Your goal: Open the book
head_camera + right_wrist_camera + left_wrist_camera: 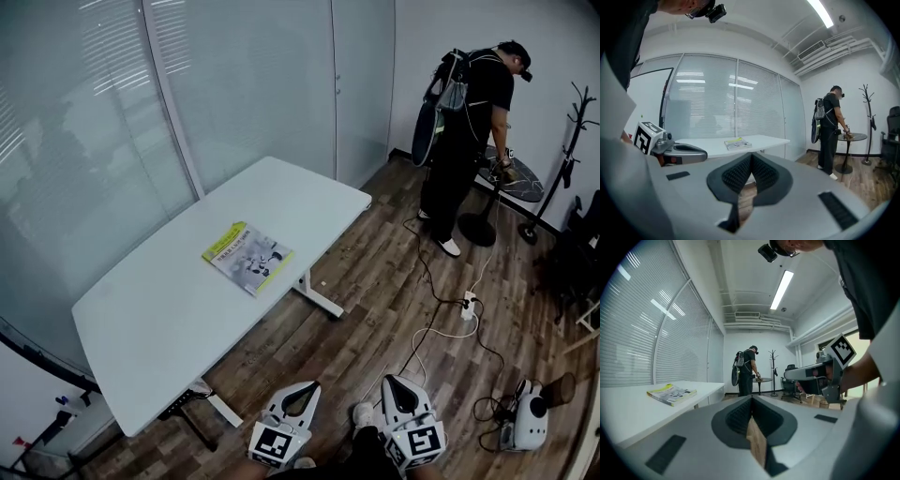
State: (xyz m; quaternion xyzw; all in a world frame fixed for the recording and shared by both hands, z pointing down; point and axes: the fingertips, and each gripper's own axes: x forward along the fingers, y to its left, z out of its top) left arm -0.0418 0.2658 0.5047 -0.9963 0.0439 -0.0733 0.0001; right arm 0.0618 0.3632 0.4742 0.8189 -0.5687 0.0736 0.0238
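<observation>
Left tool (pixel 305 387) and right tool (pixel 397 380) are pinched closed, empty, and well short of the book (pixel 247 258). We'd get close, spread one, and catch the cover's edge.

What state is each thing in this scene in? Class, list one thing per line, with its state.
book: closed, lying flat on the white table, untouched.
left claw: shut, empty, short of the table.
right claw: shut, empty, short of the table.
</observation>
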